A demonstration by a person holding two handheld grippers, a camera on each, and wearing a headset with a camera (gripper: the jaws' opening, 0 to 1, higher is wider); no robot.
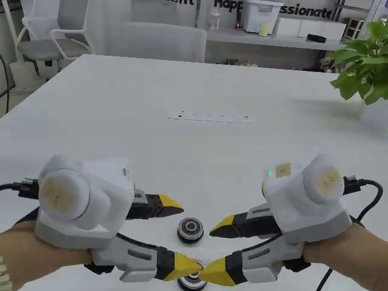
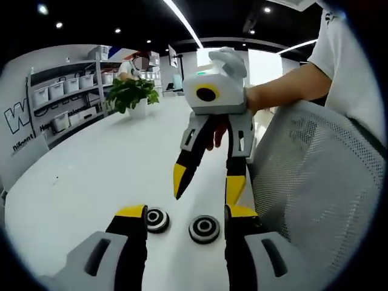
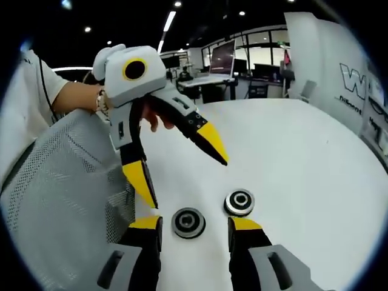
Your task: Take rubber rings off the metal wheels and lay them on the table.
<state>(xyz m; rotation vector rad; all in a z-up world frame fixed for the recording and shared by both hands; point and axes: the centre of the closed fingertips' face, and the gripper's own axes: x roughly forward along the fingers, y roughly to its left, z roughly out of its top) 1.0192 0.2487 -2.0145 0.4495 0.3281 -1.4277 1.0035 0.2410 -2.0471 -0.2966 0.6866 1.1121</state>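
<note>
Two small metal wheels with black rubber rings lie flat on the white table (image 1: 182, 151) close to its near edge. The farther wheel (image 1: 191, 230) (image 2: 156, 219) (image 3: 240, 202) sits between the two grippers' upper jaws. The nearer wheel (image 1: 193, 280) (image 2: 204, 229) (image 3: 188, 222) is partly hidden behind the lower jaw tips. My left gripper (image 1: 185, 236) (image 2: 185, 213) (image 3: 180, 173) comes in from the left, open and holding nothing. My right gripper (image 1: 211, 252) (image 3: 194, 225) (image 2: 206, 182) faces it from the right, also open, its yellow tips a short way from the wheels.
A flush socket strip (image 1: 209, 116) lies mid-table. A potted plant (image 1: 364, 60) stands at the far right edge. Chairs (image 1: 51, 36) and a shelf with boxes (image 1: 260, 15) are beyond the table. A mesh chair back (image 2: 315, 182) is close behind the near edge.
</note>
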